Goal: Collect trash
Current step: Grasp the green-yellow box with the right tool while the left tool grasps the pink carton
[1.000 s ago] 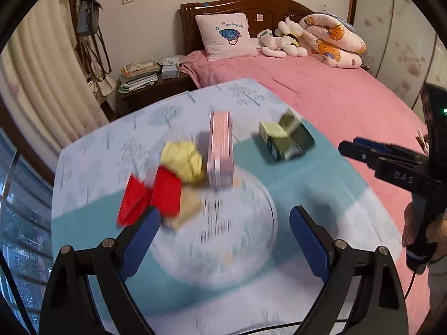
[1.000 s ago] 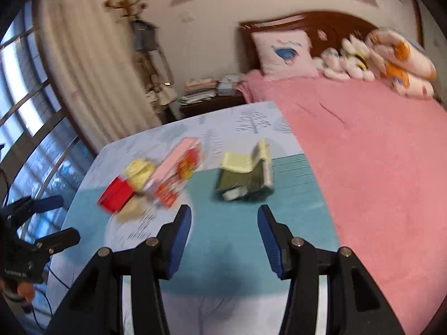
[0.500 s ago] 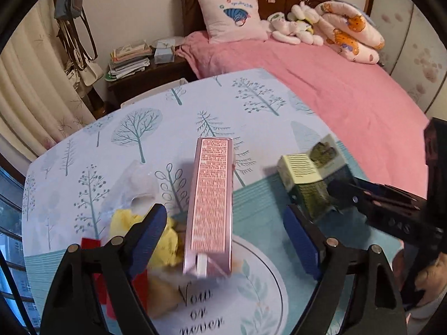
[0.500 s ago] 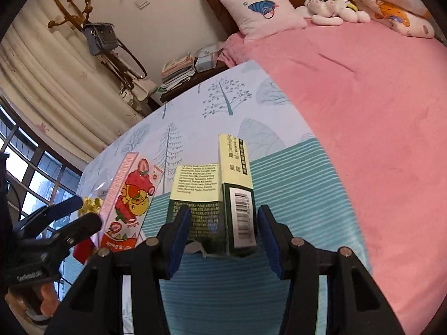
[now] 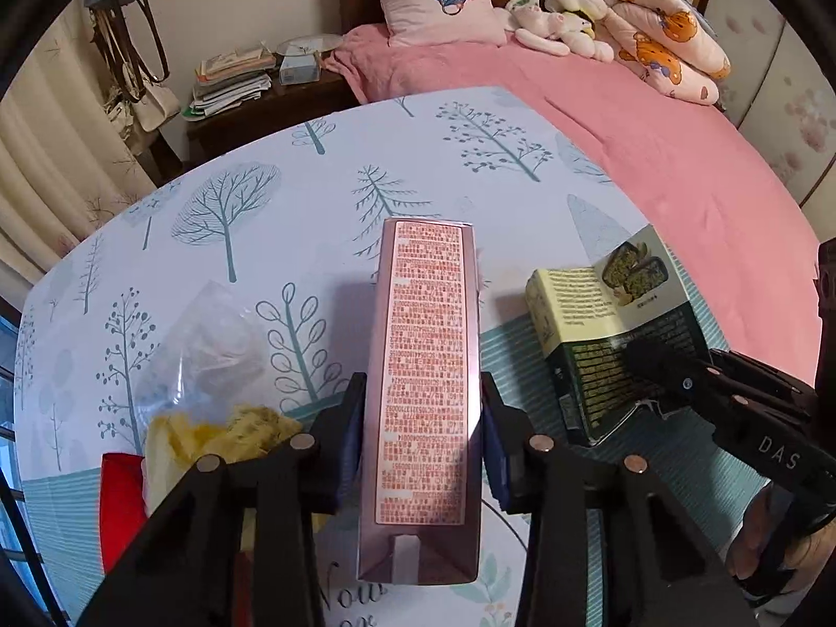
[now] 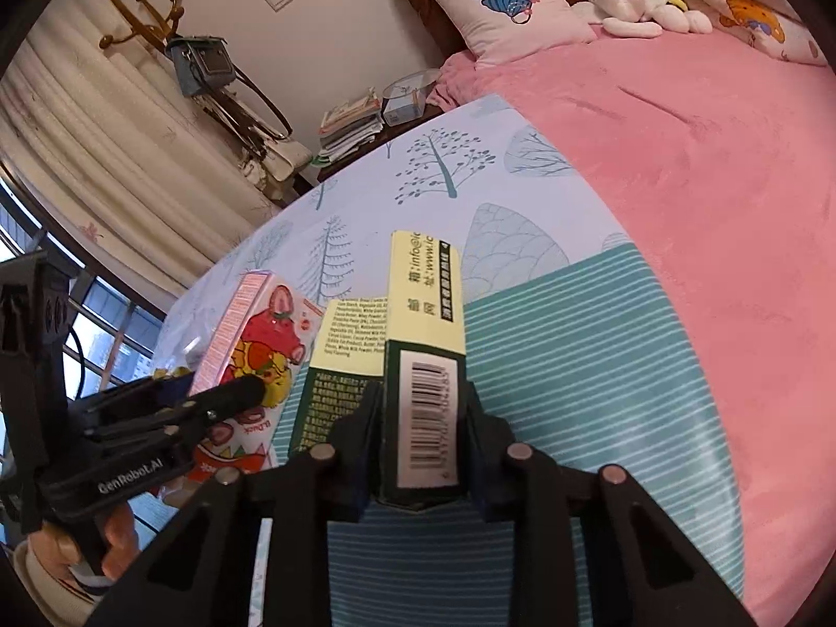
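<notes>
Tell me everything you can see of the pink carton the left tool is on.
The pink carton is a long, narrow cardboard box standing on its long edge on the tablecloth. Its upward face carries dense red print; its broad side shows a strawberry cartoon. The near end flap looks partly open. The left tool has just closed, pads pressing both broad sides. A yellow wrapper lies close beside it.

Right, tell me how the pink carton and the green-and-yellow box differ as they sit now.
The pink carton is long, slim and closed; the green-and-yellow box is shorter, with a pale flap standing open. The pink carton carries red print and a strawberry cartoon; the green-and-yellow box shows a barcode and dark green panels. The left gripper clamps the pink carton, the right gripper the green-and-yellow box. Both jaws have just been closing. Both are empty-looking cardboard packs on the tree-print tablecloth.
</notes>
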